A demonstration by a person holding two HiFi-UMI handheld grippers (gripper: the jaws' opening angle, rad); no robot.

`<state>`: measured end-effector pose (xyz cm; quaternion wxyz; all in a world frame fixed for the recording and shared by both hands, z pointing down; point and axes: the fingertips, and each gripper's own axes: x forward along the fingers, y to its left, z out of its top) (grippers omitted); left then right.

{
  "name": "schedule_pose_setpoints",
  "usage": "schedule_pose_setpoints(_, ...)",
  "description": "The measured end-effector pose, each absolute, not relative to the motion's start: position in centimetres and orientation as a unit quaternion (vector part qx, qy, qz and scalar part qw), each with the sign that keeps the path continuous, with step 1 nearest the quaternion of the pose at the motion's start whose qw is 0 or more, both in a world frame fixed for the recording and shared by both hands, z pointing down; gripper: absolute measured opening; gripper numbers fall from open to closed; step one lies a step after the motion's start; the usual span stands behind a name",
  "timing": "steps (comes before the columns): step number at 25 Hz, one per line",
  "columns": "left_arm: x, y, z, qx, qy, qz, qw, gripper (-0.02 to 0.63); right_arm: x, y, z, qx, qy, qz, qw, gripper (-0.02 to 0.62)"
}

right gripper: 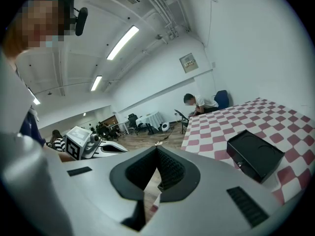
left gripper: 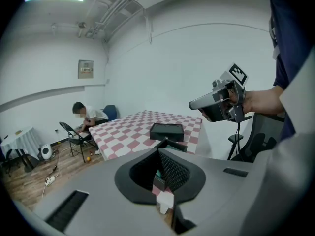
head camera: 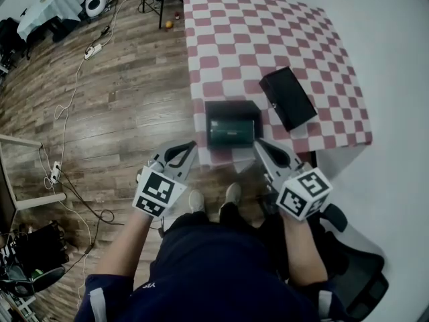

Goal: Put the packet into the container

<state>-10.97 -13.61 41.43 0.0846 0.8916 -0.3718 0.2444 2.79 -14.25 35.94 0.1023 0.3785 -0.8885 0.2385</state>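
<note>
left claw (head camera: 190, 146): shut, empty | right claw (head camera: 259, 143): shut, empty | packet (head camera: 231, 133): looks to be in box (head camera: 232, 106), at near table (head camera: 268, 32) edge | risk: box sits close to edge, a bump could knock it off

The head view was taken from high up and pointed steeply down. The tabletop (head camera: 268, 39), the wooden floor (head camera: 114, 92), the left tongs (head camera: 190, 146) and the right tongs (head camera: 261, 146) were seen from well above. The left gripper view was taken low, close behind its own tongs. It was pointed along the tabletop, with the right tongs seen at its right. The right gripper view was pointed across the room, with the left tongs at its left. The tabletop was shared by all three views.
</note>
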Motion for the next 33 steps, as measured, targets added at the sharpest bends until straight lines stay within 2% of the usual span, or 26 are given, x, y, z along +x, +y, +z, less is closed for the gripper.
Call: schedule_pose_setpoints(33, -7.8, -13.5, 40.9, 0.897, -0.358, 0.249, 0.072, 0.025, 4.2, -13.2, 36.7, 0.361, -0.894, 0.235, 0.118, 0.015)
